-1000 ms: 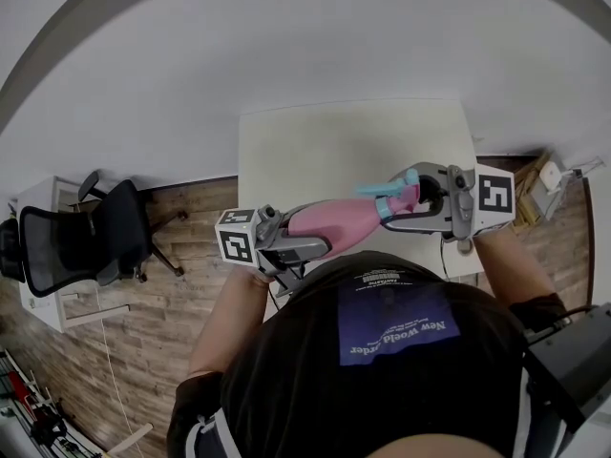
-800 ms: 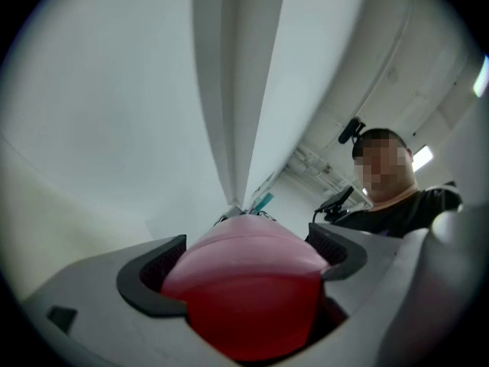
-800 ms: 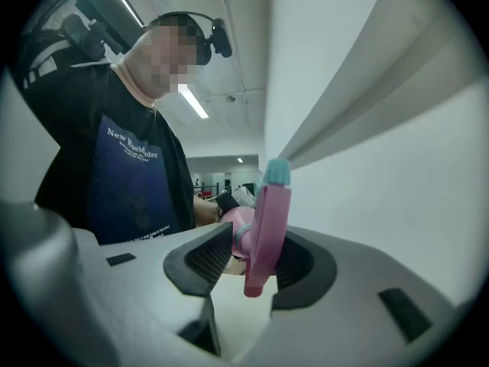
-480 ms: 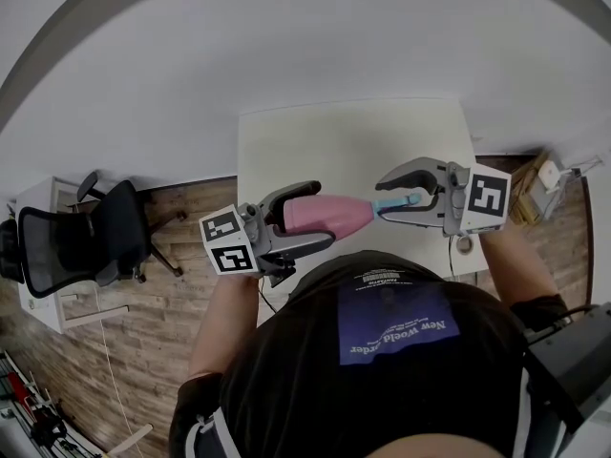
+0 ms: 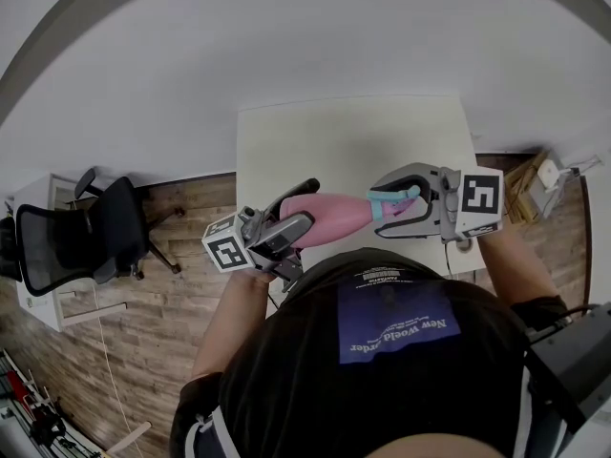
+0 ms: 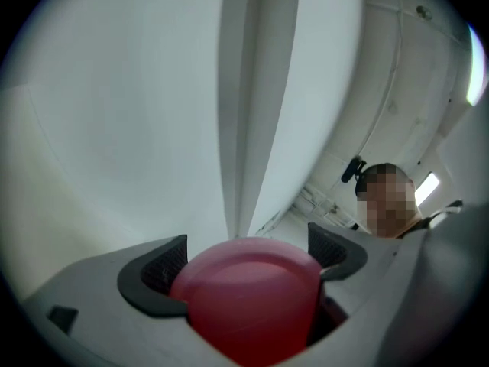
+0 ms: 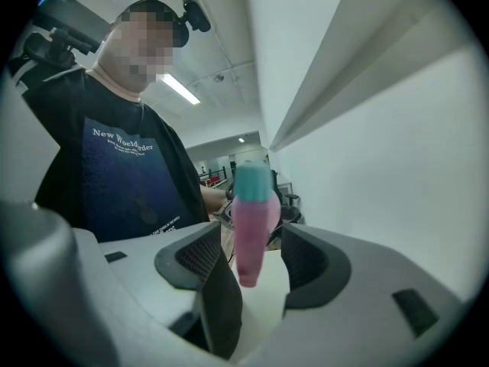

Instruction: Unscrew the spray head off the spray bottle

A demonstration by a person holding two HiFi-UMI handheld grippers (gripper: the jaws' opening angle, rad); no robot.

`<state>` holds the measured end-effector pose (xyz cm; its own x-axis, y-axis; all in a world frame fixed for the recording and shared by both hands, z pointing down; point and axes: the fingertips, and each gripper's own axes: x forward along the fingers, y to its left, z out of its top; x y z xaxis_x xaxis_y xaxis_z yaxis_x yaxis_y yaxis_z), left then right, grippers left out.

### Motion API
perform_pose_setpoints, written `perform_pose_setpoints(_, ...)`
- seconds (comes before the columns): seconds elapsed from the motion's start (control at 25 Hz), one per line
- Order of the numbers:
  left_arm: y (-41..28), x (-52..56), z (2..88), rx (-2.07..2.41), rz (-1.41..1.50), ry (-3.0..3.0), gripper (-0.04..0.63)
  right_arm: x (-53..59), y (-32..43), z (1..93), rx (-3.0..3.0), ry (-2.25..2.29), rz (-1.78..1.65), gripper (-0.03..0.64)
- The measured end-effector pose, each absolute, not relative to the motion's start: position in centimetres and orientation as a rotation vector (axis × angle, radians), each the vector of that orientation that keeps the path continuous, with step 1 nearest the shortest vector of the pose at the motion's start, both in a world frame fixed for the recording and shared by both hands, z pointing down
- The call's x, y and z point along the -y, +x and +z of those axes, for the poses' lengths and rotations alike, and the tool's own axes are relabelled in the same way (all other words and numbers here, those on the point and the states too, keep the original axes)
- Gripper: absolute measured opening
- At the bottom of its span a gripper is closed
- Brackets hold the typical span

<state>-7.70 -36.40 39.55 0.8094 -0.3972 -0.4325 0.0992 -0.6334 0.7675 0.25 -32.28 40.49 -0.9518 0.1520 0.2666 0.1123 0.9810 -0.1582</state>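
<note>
In the head view the pink spray bottle (image 5: pixel 329 218) lies almost level in the air in front of the person's chest. My left gripper (image 5: pixel 291 219) is shut on its base end, and the round pink bottom (image 6: pixel 248 297) fills the space between those jaws. The teal and pink spray head (image 5: pixel 389 202) points right, into my right gripper (image 5: pixel 399 204). The right jaws have just been opening. The spray head (image 7: pixel 250 212) hangs between them with a gap on each side, and neither pad (image 7: pixel 200 260) presses on it.
A white table (image 5: pixel 353 141) stands under the bottle and both grippers. A black office chair (image 5: pixel 72 241) is on the wooden floor at the left. A pale wall fills the far side. The person's torso is close behind both grippers.
The right jaws stand wider around the spray head than before and no longer clamp it. The left gripper has rolled and shifted slightly with the bottle, and the spray head's trigger has turned.
</note>
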Motion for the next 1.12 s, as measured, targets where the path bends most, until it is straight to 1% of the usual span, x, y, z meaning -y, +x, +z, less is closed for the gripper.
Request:
perform_pose_setpoints(0.08,-7.7,36.6,39.6,0.226,-0.764,2.131,0.508,32.3,0.1,40.4,2.855,-0.182,0.206,0.222)
perform_pose_setpoints(0.24,-7.0,36.1,40.1,0.254,-0.665,2.223,0.508,33.0,0.1,39.7,2.881,-0.133,0.242,0.221)
perform_pose_setpoints(0.28,-7.0,36.2,40.2,0.267,-0.653,2.237,0.508,33.0,0.2,39.9,2.871,-0.129,0.225,0.167)
perform_pose_setpoints(0.32,-6.9,36.2,40.2,0.282,-0.643,2.247,0.508,33.0,0.3,40.0,2.868,-0.122,0.207,0.1)
perform_pose_setpoints(0.36,-7.0,36.4,40.3,0.294,-0.642,2.249,0.508,33.0,0.4,40.1,2.869,-0.116,0.199,0.074)
perform_pose_setpoints(0.48,-7.5,37.1,39.9,0.286,-0.703,2.198,0.508,32.8,0.3,40.0,2.889,-0.151,0.255,0.077)
perform_pose_setpoints(0.52,-7.8,37.4,39.7,0.283,-0.735,2.176,0.508,32.6,0.3,40.1,2.882,-0.169,0.261,0.097)
perform_pose_setpoints(0.56,-8.1,37.6,39.6,0.283,-0.768,2.154,0.508,32.5,0.2,40.2,2.867,-0.183,0.261,0.155)
perform_pose_setpoints(0.6,-8.4,37.8,39.4,0.286,-0.796,2.136,0.508,32.3,0.2,40.5,2.848,-0.187,0.26,0.183)
perform_pose_setpoints(0.64,-8.6,37.9,39.4,0.289,-0.815,2.126,0.508,32.3,0.2,40.6,2.837,-0.177,0.26,0.196)
perform_pose_setpoints(0.8,-7.8,37.6,39.6,0.294,-0.783,2.16,0.508,33.4,0.3,40.9,2.85,-0.083,0.235,0.191)
perform_pose_setpoints(0.84,-7.6,37.6,39.6,0.296,-0.771,2.168,0.508,33.5,0.4,40.8,2.855,-0.08,0.226,0.133)
perform_pose_setpoints(1.12,-6.7,35.5,39.3,0.221,-0.645,2.298,0.509,33.4,0.6,40.2,2.892,-0.106,0.289,0.124)
